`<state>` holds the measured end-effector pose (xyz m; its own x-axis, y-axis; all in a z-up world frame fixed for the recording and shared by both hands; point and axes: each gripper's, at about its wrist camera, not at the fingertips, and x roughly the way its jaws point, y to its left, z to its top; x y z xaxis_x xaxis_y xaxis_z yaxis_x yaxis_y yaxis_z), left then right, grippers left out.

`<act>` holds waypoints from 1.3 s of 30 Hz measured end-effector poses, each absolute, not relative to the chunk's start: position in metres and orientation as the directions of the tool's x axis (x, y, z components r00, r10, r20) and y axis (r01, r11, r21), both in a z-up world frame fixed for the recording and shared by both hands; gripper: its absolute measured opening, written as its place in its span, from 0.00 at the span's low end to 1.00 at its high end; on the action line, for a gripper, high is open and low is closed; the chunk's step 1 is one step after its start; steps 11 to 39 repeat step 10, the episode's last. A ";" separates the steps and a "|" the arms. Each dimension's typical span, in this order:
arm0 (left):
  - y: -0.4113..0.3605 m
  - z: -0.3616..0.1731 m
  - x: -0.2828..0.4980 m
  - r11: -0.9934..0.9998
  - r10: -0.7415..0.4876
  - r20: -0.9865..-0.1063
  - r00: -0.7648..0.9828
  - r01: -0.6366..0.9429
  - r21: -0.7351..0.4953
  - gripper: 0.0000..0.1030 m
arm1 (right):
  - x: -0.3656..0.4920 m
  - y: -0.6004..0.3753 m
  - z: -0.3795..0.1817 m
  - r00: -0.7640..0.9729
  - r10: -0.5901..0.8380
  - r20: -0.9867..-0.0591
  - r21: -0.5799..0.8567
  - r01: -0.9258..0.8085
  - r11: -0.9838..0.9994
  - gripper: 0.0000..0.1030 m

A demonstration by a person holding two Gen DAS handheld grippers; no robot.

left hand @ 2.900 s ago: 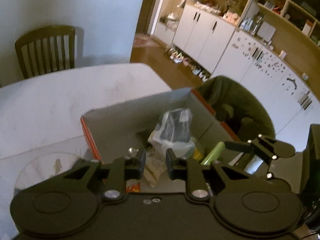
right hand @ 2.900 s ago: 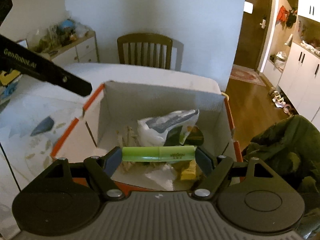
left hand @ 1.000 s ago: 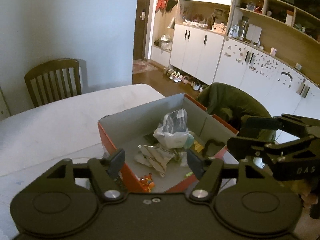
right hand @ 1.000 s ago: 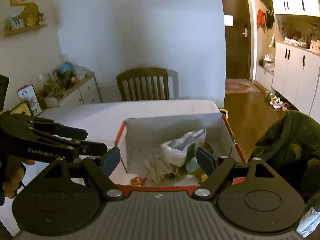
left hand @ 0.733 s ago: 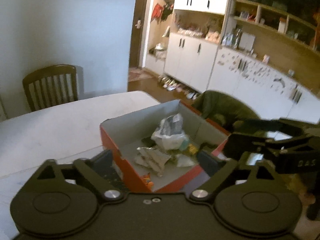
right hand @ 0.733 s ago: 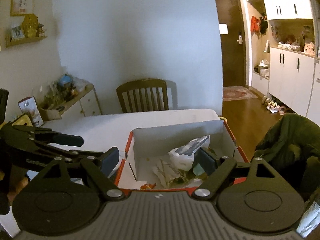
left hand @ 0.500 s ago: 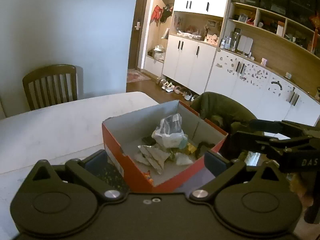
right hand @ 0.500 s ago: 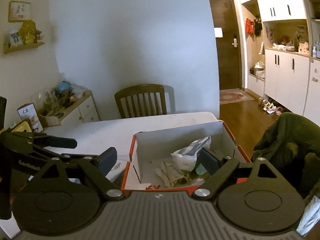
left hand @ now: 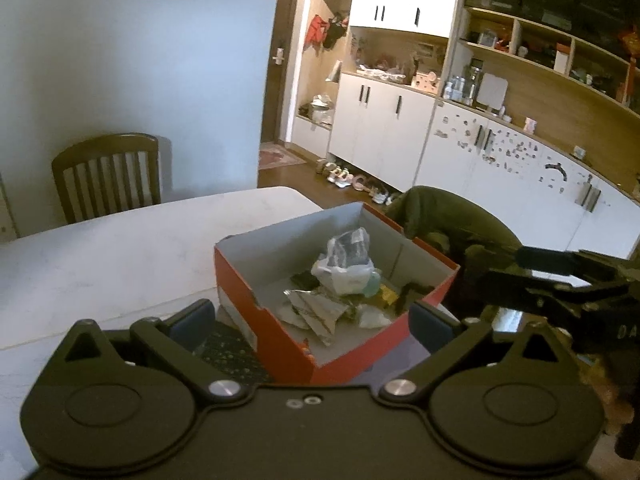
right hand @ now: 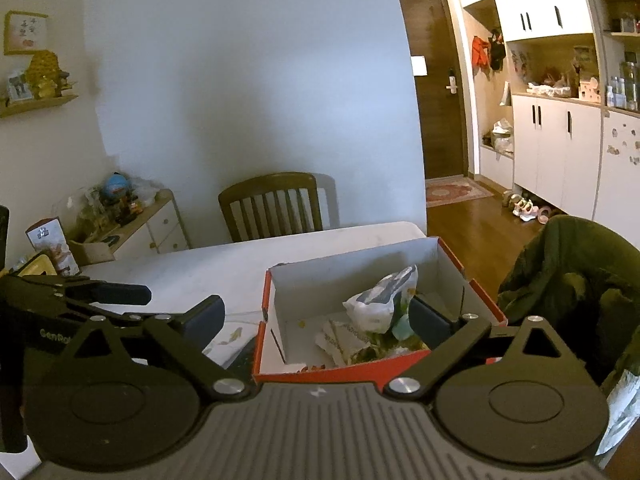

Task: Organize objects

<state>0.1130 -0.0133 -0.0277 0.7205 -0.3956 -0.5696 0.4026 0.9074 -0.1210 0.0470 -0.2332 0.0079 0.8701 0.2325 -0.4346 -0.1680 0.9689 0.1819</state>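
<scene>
An orange shoebox (left hand: 280,344) with a white inside stands on the white table (left hand: 120,248). In it lie a white plastic bag (left hand: 348,264), crumpled wrappers (left hand: 316,308) and other small items. My left gripper (left hand: 311,318) hangs open just short of the box's near corner, with nothing between its pads. My right gripper (right hand: 316,318) faces the box (right hand: 360,370) from its long side. Its jaws are opening and hold nothing. The bag (right hand: 380,300) shows beyond them. Each gripper appears at the edge of the other's view.
A wooden chair (right hand: 276,204) stands at the table's far side. A green jacket (right hand: 572,280) hangs over a seat right of the box. A dark patterned mat (left hand: 228,352) lies left of the box. A cluttered sideboard (right hand: 120,216) lines the left wall.
The green tube once held in the right jaws is gone from them. Both grippers have drawn back from the box and spread their jaws wide.
</scene>
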 end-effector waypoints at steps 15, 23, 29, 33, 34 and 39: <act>-0.010 -0.025 0.109 0.904 -0.400 -0.573 0.716 0.411 -0.118 1.00 | 0.042 -0.230 0.006 0.867 0.215 -0.449 0.185 -0.145 0.972 0.96; -0.010 -0.025 0.109 0.904 -0.400 -0.573 0.716 0.411 -0.118 1.00 | 0.042 -0.230 0.006 0.867 0.215 -0.449 0.185 -0.145 0.972 0.96; -0.010 -0.025 0.109 0.904 -0.400 -0.573 0.716 0.411 -0.118 1.00 | 0.042 -0.230 0.006 0.867 0.215 -0.449 0.185 -0.145 0.972 0.96; -0.010 -0.025 0.109 0.904 -0.400 -0.573 0.716 0.411 -0.118 1.00 | 0.042 -0.230 0.006 0.867 0.215 -0.449 0.185 -0.145 0.972 0.96; -0.010 -0.025 0.109 0.904 -0.400 -0.573 0.716 0.411 -0.118 1.00 | 0.042 -0.230 0.006 0.867 0.215 -0.449 0.185 -0.145 0.972 0.96; -0.010 -0.025 0.109 0.904 -0.400 -0.573 0.716 0.411 -0.118 1.00 | 0.042 -0.230 0.006 0.867 0.215 -0.449 0.185 -0.145 0.972 0.96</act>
